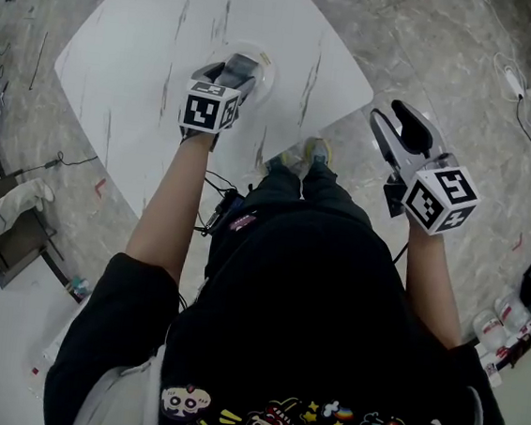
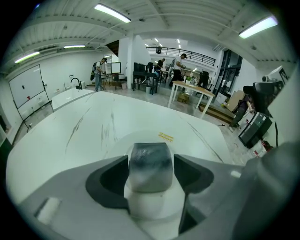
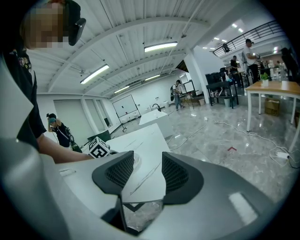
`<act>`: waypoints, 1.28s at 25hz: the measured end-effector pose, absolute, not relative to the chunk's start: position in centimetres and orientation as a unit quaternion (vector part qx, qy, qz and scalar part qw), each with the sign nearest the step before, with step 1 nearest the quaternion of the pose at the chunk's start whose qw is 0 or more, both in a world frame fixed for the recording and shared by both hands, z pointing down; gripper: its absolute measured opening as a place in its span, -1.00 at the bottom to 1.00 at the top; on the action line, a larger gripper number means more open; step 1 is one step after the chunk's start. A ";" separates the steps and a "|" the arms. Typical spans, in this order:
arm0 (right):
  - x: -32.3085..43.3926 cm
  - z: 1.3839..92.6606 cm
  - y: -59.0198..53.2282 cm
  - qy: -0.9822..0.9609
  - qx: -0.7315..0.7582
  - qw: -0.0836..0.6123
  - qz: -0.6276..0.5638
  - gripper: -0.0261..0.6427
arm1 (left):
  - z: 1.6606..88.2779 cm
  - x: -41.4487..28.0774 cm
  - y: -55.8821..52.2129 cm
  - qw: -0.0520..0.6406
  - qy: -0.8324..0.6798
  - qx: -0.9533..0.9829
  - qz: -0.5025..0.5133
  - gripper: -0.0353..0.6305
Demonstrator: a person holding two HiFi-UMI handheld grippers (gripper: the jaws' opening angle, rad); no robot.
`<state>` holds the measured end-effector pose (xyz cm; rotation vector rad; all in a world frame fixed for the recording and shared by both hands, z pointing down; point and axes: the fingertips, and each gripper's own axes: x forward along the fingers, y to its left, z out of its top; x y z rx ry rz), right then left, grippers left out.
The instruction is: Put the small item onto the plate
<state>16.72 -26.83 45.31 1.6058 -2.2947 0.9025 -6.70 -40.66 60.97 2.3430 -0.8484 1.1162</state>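
Grey marbled floor [image 1: 453, 47] spread under everything, and on it stood a white, dark-veined square table with rounded corners [image 1: 151, 44]. Beyond the table's far side, the left gripper view showed a bright open hall with strip lights, other tables and several people standing well away.

Near the table's front edge, and inside it, lay a round pale plate [image 1: 267, 70]. The left gripper [image 1: 238, 67] reached in over the table from that front edge and hung directly above the plate, its two jaws clamped on a small grey rounded block [image 2: 150, 166] — the block sat squarely between the jaw pads, with the plate's pale surface just beneath it. Whether the block touched the plate could not be told.

The right gripper [image 1: 395, 124] was held off the table, just past its right-hand corner and over the floor. Its jaws stood apart with nothing between them — only the table's corner and the floor showed through the gap.
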 end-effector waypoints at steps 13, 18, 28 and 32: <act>13.8 45.2 -26.6 -0.795 0.518 0.107 0.298 -0.30 | 52.3 -13.0 -40.4 0.200 -0.421 0.845 0.262 -0.64; 10.5 44.8 -28.5 -0.818 0.491 0.116 0.277 -0.32 | 48.2 -16.4 -38.8 0.188 -0.460 0.845 0.196 -0.89; 4.0 43.2 -30.4 -0.829 0.494 0.121 0.233 -0.39 | 43.2 -19.2 -33.9 0.129 -0.475 0.858 0.145 -0.89; 2.8 42.7 -30.3 -0.826 0.502 0.118 0.226 -0.39 | 43.3 -19.6 -33.4 0.138 -0.465 0.864 0.136 -0.89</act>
